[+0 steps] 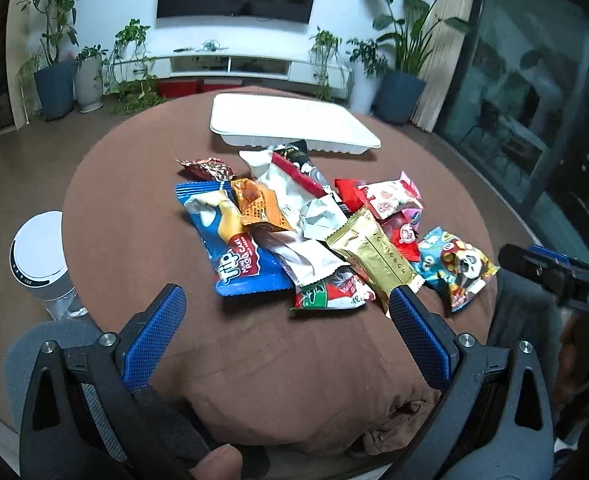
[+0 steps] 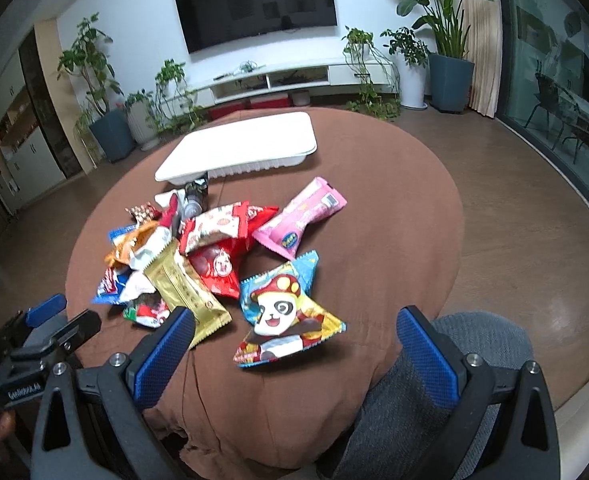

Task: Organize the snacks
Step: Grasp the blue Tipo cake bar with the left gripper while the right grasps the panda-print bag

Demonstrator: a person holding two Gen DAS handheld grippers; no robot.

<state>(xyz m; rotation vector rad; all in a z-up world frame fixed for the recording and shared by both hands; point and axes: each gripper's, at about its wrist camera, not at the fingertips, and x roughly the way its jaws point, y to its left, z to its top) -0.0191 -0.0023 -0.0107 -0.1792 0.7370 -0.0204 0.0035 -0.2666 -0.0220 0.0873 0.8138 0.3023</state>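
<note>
A pile of snack packets lies on a round table with a brown cloth (image 1: 134,208). It includes a blue roll-cake pack (image 1: 230,240), a gold packet (image 1: 378,256), a panda packet (image 1: 458,268) (image 2: 286,316) and a pink packet (image 2: 302,220). A white tray (image 1: 290,124) (image 2: 242,144) stands empty behind the pile. My left gripper (image 1: 290,300) is open and empty, just in front of the pile. My right gripper (image 2: 294,320) is open and empty, near the panda packet.
A white cylindrical appliance (image 1: 40,252) stands left of the table. A grey chair (image 2: 474,344) is at the near edge. Potted plants (image 2: 450,80) and a TV cabinet (image 2: 278,80) line the far wall.
</note>
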